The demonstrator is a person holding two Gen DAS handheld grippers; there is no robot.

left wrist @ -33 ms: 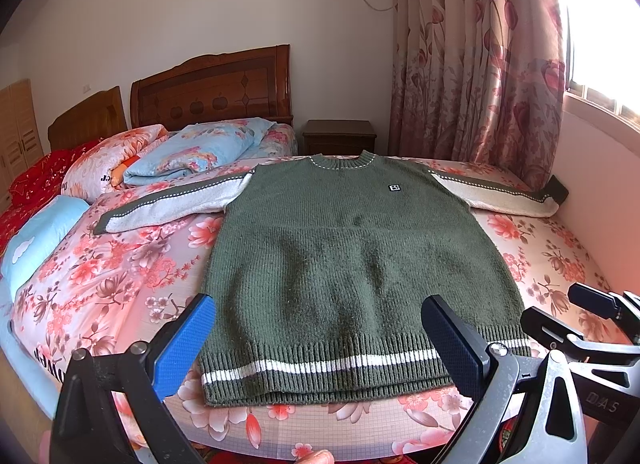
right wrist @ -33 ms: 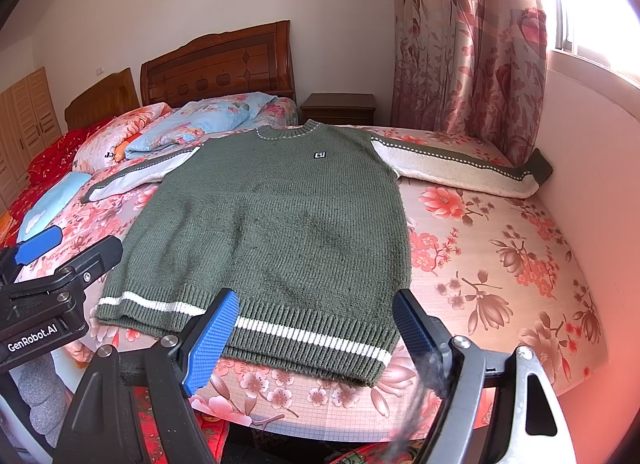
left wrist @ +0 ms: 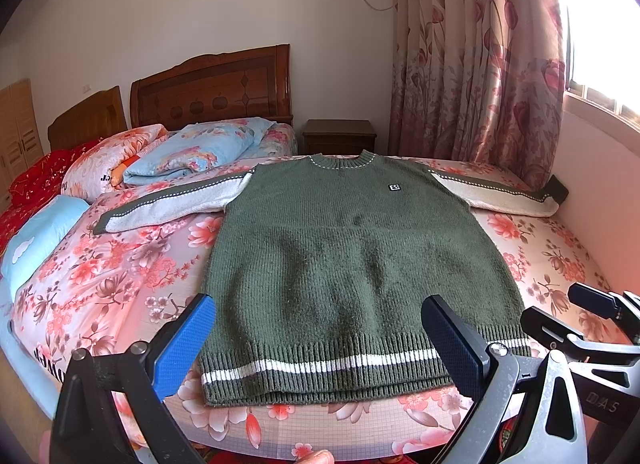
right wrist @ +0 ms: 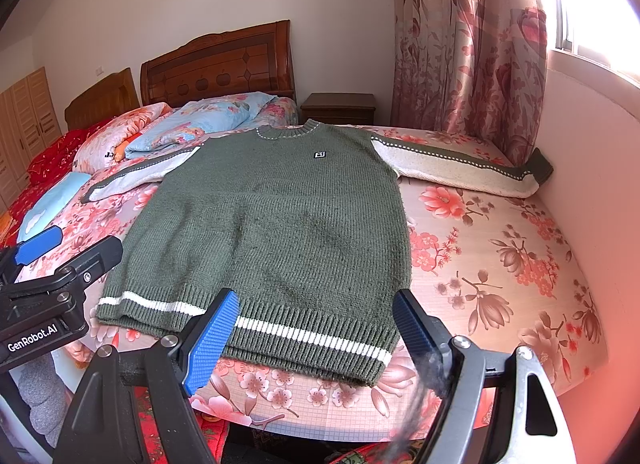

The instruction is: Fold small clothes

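Observation:
A dark green knitted sweater (left wrist: 352,248) (right wrist: 280,216) lies flat, front up, on the floral bed (left wrist: 100,272) (right wrist: 500,264). Its white-striped hem is nearest me, and both grey-white sleeves (left wrist: 172,204) (left wrist: 500,192) are spread sideways. My left gripper (left wrist: 318,316) hovers open just before the hem, its blue fingers spanning most of the hem's width. My right gripper (right wrist: 316,304) is open in front of the hem's right half, touching nothing. Each gripper also shows at the edge of the other's view, the right gripper (left wrist: 592,304) and the left gripper (right wrist: 60,248).
Pillows and a folded blue quilt (left wrist: 192,152) lie at the head of the bed below a wooden headboard (left wrist: 212,92). A nightstand (left wrist: 340,136), a floral curtain (left wrist: 480,64) and a wall (right wrist: 592,184) border the bed's right side.

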